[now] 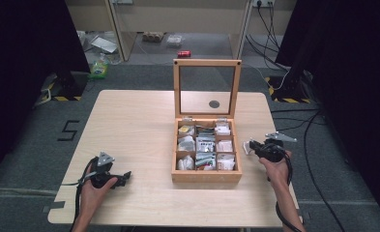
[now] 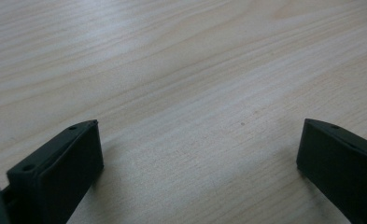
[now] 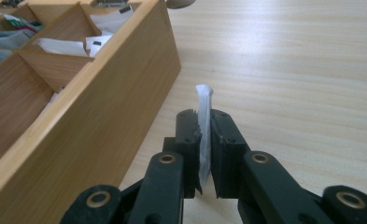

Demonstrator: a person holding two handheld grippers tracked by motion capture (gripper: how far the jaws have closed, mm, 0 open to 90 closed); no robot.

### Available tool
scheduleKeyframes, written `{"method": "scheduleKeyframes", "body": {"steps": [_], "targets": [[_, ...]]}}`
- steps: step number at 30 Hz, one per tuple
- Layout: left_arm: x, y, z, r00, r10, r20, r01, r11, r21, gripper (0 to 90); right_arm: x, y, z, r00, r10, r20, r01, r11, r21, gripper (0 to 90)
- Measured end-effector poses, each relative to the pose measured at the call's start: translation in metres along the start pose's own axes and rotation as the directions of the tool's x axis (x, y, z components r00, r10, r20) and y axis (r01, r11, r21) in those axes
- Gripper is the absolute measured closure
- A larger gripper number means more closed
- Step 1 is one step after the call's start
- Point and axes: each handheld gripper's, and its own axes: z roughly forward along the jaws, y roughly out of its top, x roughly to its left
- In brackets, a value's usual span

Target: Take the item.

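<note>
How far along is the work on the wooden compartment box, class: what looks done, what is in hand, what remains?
Done: the box stands with its glass lid raised and packets in its compartments. In hand: the right gripper clamps a white packet beside the box's outer wall. Left: whether the packet goes in or came out cannot be told. The left gripper is open over the table.

Two black grippers are seen, one in each hand. The left gripper (image 1: pixel 124 177) is made of black plastic, and a grey three-cornered plate is fixed on top of it. A black cable is trailed from it past the forearm. The right gripper (image 1: pixel 249 145) is black too, with the same kind of grey plate on top and a black cable looped by the wrist. Round brass-coloured pins are set in its black arms. Small holes are seen in the flat, blocky black jaws. No sleeves are worn on the forearms.
</note>
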Motion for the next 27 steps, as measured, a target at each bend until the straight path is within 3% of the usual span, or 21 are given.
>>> {"method": "scheduleKeyframes", "body": {"steps": [7,11,18,27], "targets": [[0.0,0.0,0.0,1.0,0.0,0.0,0.0,1.0,-0.001,0.0,-0.002,-0.002,0.001,0.9998,0.013,0.012,-0.013,1.0,0.016,77.1],[0.0,0.0,0.0,1.0,0.0,0.0,0.0,1.0,-0.001,0.0,-0.005,-0.001,-0.001,0.9993,-0.005,0.038,0.005,1.0,0.018,71.8],[0.0,0.0,0.0,1.0,0.0,0.0,0.0,1.0,0.0,0.0,-0.006,0.005,-0.008,0.9982,-0.003,0.059,0.003,1.0,-0.008,60.3],[0.0,0.0,0.0,1.0,0.0,0.0,0.0,1.0,0.0,0.0,-0.006,0.011,-0.015,0.9988,0.013,0.048,-0.011,0.999,-0.043,53.6]]}}
